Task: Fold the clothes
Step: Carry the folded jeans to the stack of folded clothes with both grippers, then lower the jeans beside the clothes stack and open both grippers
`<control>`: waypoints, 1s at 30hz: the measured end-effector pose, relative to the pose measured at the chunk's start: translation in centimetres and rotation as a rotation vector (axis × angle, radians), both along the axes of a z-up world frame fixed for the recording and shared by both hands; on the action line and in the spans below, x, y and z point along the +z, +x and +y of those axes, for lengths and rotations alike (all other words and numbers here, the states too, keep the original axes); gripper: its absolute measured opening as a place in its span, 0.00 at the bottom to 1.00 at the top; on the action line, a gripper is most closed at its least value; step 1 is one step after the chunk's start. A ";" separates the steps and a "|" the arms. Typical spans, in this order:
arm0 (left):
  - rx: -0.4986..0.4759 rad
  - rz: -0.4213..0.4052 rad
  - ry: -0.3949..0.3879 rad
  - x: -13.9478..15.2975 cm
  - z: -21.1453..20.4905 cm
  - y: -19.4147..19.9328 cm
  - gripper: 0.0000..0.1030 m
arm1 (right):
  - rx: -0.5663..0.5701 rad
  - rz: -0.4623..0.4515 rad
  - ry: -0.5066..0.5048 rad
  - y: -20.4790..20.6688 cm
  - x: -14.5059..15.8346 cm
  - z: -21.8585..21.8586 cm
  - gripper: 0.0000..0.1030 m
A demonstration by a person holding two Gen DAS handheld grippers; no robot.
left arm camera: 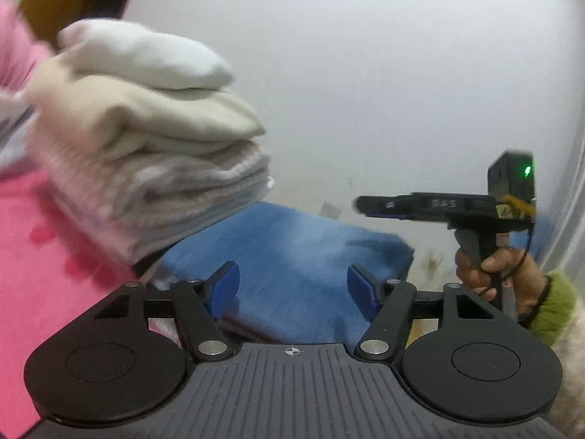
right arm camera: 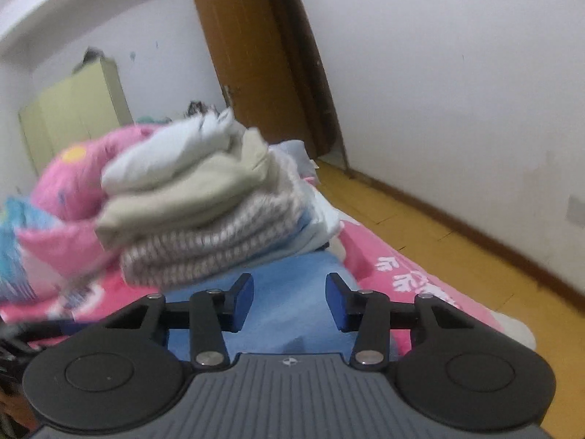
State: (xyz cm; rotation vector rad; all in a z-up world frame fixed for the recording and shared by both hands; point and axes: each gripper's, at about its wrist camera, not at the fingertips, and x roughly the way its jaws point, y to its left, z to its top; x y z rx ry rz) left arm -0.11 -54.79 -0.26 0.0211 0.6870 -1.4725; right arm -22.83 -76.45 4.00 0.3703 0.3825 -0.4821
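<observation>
1. The left wrist view shows the right gripper (left arm camera: 360,205) from the side, held in a hand (left arm camera: 490,274) with a green cuff (left arm camera: 555,307); from there I cannot tell its jaw state.
2. The right wrist view shows the right gripper (right arm camera: 289,298) with jaws apart, empty, over a blue garment (right arm camera: 289,314).
3. The left gripper (left arm camera: 292,285) is spread wide, empty, above the same blue garment (left arm camera: 292,256).
4. A stack of folded clothes (right arm camera: 204,205) sits just beyond it on a pink bedspread (right arm camera: 402,267).
5. Only the right view shows the wooden door (right arm camera: 256,73), cabinet (right arm camera: 73,109) and yellow floor (right arm camera: 457,256).

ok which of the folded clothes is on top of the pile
The white one. It sits highest, directly on the beige piece, with the striped knit lower down and the blue garment at the bottom.
</observation>
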 end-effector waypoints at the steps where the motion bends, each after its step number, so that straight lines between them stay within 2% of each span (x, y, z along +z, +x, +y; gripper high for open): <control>1: 0.001 -0.051 -0.002 0.2 -0.2 -0.4 0.64 | -0.019 0.021 -0.014 0.2 -0.8 0.3 0.43; 2: 0.002 -0.102 -0.003 0.4 -0.4 -0.8 0.64 | -0.038 0.041 -0.028 0.4 -1.5 0.6 0.43; 5: -0.009 -0.104 0.004 -1.0 -0.6 -0.7 0.65 | -0.095 0.103 -0.069 1.1 -3.9 1.5 0.42; 8: -0.027 -0.141 -0.008 -0.5 0.0 -1.0 0.66 | -0.144 0.154 -0.099 1.8 -5.5 2.2 0.42; 13: -0.003 -0.142 -0.086 1.2 0.9 -0.3 0.72 | -0.153 0.089 -0.060 2.3 -1.7 0.7 0.43; 16: 0.004 -0.160 -0.061 1.1 -0.7 -0.1 0.74 | -0.130 0.092 -0.063 5.2 -0.3 -0.4 0.43; 19: 0.011 -0.181 -0.021 0.2 -1.9 0.1 0.74 | -0.094 0.165 -0.040 8.7 -0.7 -1.9 0.43; 23: 0.003 -0.178 -0.016 -0.1 -1.4 0.2 0.75 | -0.112 0.356 -0.009 11.8 -3.8 -3.3 0.42; 24: -0.002 -0.178 -0.013 0.0 -1.4 0.3 0.75 | -0.119 0.372 0.002 11.8 -3.9 -3.4 0.42; 26: -0.013 -0.175 -0.012 0.1 -1.6 0.6 0.75 | -0.132 0.306 0.046 10.0 -2.1 -3.4 0.42; 28: -0.006 -0.163 -0.022 0.4 -1.4 0.9 0.75 | -0.155 0.171 0.082 6.4 0.1 -3.1 0.42; 30: 0.006 -0.143 -0.041 0.7 -0.8 1.0 0.76 | -0.224 0.054 0.107 2.3 1.7 -2.7 0.43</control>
